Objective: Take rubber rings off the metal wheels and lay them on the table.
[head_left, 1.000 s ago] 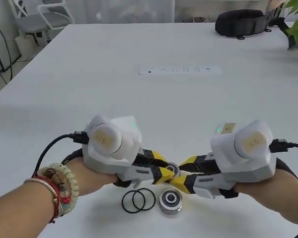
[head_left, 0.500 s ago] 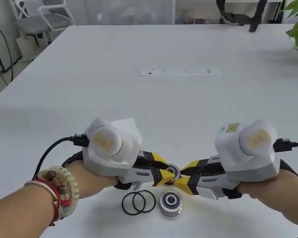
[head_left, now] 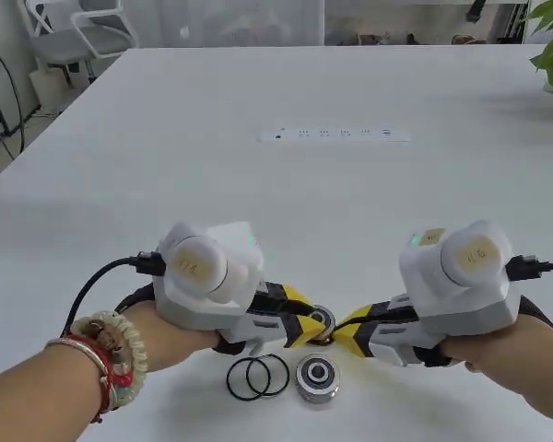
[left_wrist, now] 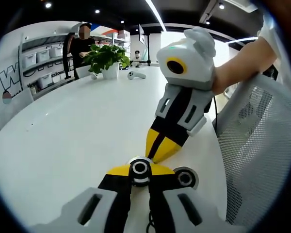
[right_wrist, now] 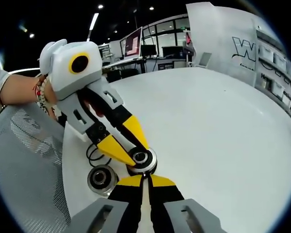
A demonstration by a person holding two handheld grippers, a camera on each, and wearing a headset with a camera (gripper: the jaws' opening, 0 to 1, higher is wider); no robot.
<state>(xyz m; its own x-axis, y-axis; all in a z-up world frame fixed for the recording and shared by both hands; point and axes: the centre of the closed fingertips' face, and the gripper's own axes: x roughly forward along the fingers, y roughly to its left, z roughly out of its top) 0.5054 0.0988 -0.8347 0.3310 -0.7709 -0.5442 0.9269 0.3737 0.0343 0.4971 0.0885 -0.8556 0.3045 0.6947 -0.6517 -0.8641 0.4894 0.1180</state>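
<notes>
Ring removal is judged in hand: a metal wheel (head_left: 321, 319) is clamped in the left gripper's (head_left: 310, 323) fingers just above the desk (head_left: 350, 203), the right gripper's (head_left: 342, 331) fingers are closed together at its rim, and a steady outward pull is called for next.

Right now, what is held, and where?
The left gripper clamps a wheel by its rim. The right gripper is shut, tips against that wheel's edge; whether it grips anything cannot be told.

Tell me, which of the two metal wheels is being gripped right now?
The wheel clamped in the yellow jaws of the left gripper. The other wheel lies loose on the table, beside two black rubber rings.
</notes>
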